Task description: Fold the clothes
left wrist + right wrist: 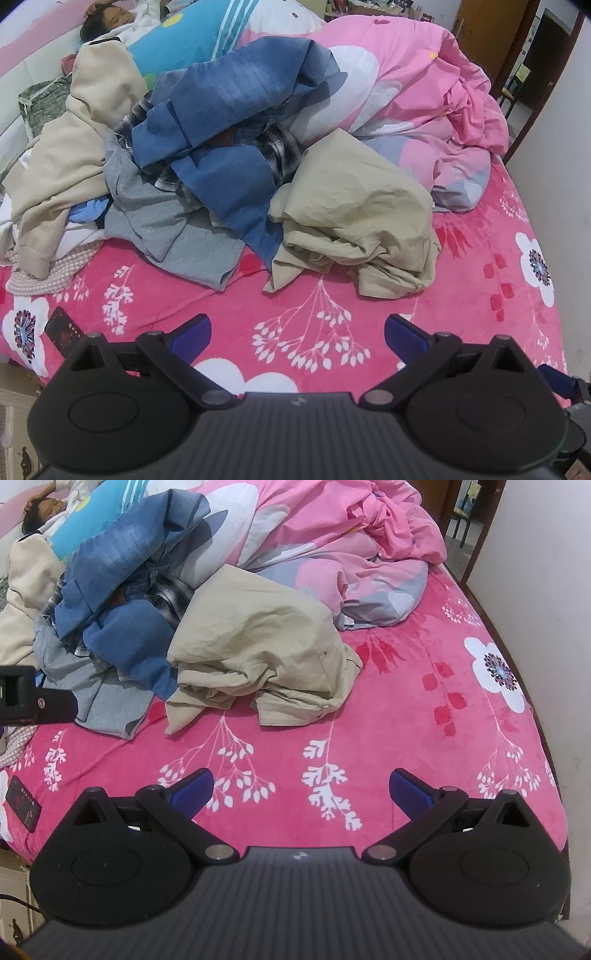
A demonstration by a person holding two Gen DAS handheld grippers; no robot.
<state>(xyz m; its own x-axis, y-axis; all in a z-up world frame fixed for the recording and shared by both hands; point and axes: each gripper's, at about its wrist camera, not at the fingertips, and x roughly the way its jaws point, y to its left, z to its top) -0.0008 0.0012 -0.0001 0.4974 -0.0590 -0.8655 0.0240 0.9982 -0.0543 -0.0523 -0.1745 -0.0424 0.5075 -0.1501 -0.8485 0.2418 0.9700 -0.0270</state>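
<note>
Clothing lies heaped on the bed [424,738], which carries a pink floral blanket. The beige garment [258,653] sits crumpled at the near edge of the heap, touching the blue denim garment [236,107] and near the grey garment [162,225]. A pink duvet [424,92] is bunched behind. Left gripper [297,336]: fingers wide apart, empty, above bare blanket. Right gripper [301,792]: fingers wide apart, empty, short of the beige garment. A dark phone [23,803] lies at the bed's left edge.

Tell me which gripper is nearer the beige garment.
Right, narrowly. The right gripper hovers open just short of the beige garment; the left gripper, also open, sits slightly farther back, leftward.
</note>
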